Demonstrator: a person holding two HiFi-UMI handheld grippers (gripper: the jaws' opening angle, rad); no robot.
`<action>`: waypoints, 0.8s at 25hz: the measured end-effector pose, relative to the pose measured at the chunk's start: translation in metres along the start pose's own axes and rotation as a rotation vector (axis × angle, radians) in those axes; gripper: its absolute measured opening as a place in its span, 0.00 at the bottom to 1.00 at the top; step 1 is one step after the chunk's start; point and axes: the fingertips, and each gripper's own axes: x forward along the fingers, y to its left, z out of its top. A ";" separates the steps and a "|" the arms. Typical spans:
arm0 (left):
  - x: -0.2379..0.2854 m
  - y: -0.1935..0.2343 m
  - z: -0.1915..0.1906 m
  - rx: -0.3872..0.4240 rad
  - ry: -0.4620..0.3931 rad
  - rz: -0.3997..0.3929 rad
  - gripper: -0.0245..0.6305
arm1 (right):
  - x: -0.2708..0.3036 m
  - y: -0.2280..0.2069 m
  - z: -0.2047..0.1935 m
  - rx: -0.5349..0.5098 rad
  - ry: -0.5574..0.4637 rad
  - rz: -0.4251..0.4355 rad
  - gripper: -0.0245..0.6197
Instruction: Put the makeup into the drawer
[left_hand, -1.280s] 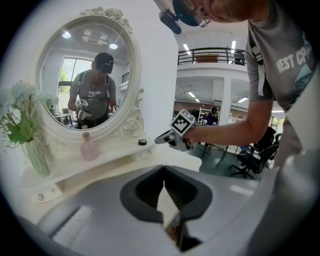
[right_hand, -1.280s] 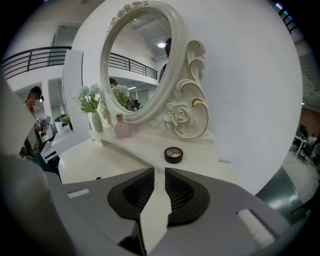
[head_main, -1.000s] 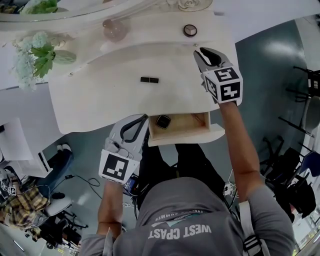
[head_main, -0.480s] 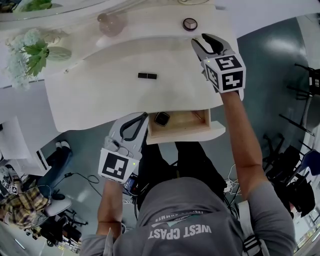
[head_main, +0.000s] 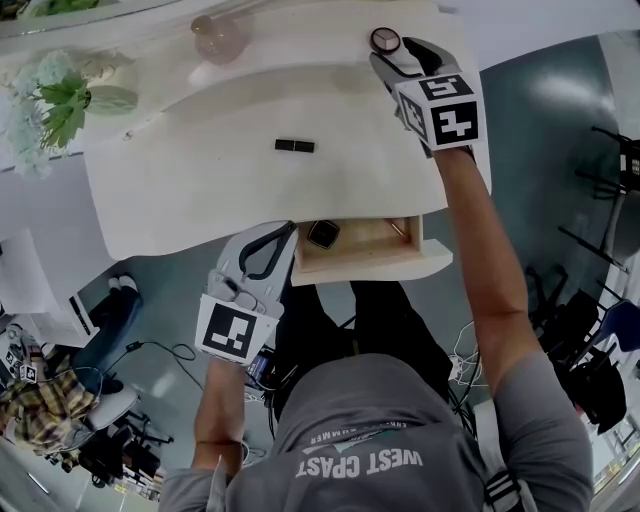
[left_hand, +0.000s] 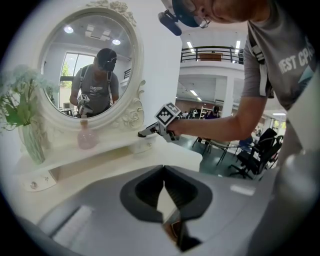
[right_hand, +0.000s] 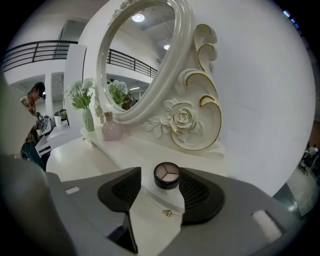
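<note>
Right claw (head_main: 392, 50) is over the back shelf of the bench (head_main: 200, 190), jaws opening wide; the round eyeshadow compact (right_hand: 166, 175) sits between the pads, seemingly untouched. Left claw (head_main: 290, 232) is pinched together and empty beside the open drawer (head_main: 400, 262), which holds one dark case (head_main: 323, 235). A black stick (head_main: 294, 146) lies mid-bench.

The person's grey short-sleeved T-shirt (head_main: 360, 430) carries pale capital letters across the chest. At the bottom centre of the head view they stand upside down and read "WEST COAST". A smaller line of print beside them is too fine to read. At the upper right of the left gripper view, only "EST C" of the same print shows.
</note>
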 end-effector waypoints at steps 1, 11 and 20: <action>0.000 0.000 -0.001 -0.001 0.002 0.001 0.04 | 0.003 -0.001 0.000 0.006 0.007 0.002 0.41; -0.002 0.003 -0.005 -0.005 0.005 0.002 0.04 | 0.024 -0.011 -0.009 0.036 0.076 -0.014 0.39; -0.008 0.002 -0.002 0.003 -0.002 0.007 0.04 | 0.012 -0.006 -0.001 0.047 0.037 -0.005 0.36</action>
